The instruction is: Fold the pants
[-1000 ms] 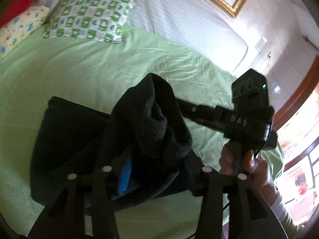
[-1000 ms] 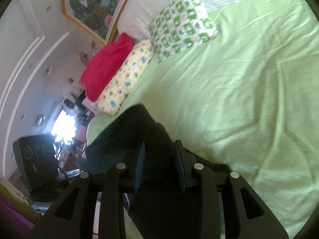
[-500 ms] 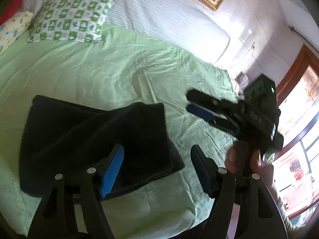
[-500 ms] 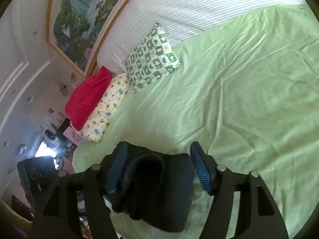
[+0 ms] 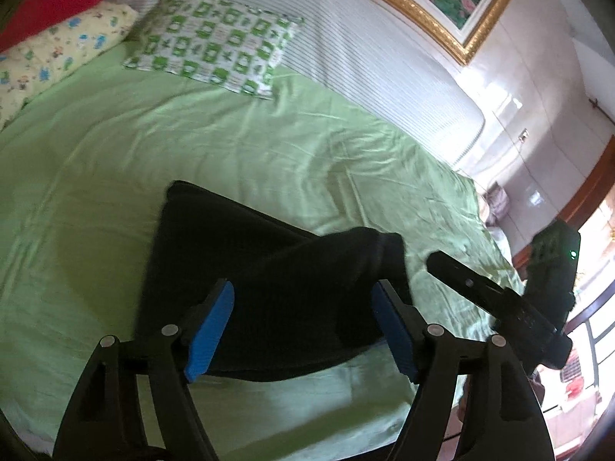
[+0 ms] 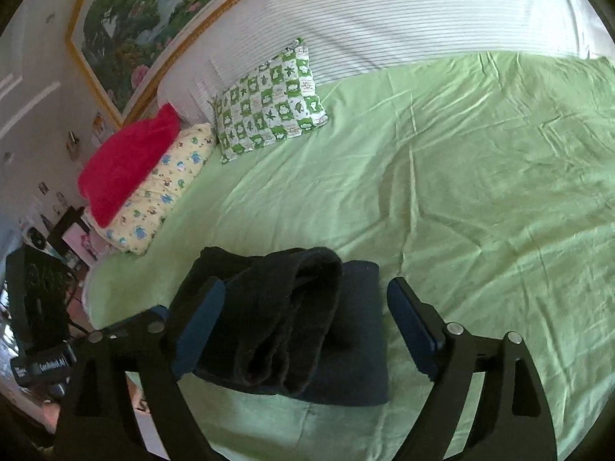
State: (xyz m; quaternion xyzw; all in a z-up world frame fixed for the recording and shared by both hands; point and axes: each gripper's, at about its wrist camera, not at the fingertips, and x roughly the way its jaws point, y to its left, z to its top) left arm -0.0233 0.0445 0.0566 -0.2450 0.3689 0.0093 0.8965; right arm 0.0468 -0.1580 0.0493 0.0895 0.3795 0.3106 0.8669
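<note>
The dark folded pants (image 5: 269, 280) lie in a compact stack on the green bed sheet (image 5: 153, 146) near its front edge. They also show in the right wrist view (image 6: 300, 326), with a rolled fold on top. My left gripper (image 5: 303, 330) is open and empty, hovering over the near edge of the pants. My right gripper (image 6: 307, 334) is open and empty, its blue pads on either side of the stack without touching it. The right gripper also shows in the left wrist view (image 5: 499, 307) to the right of the pants.
A green-and-white patterned pillow (image 6: 269, 103), a yellow printed pillow (image 6: 161, 188) and a red pillow (image 6: 127, 161) lie at the head of the bed by the striped headboard (image 6: 384, 19). A framed painting (image 6: 153, 7) hangs above. The bed's front edge is close below the grippers.
Both grippers let go of the pants and opened wide. The pants dropped onto the sheet as a folded stack. Both grippers have drawn back slightly.
</note>
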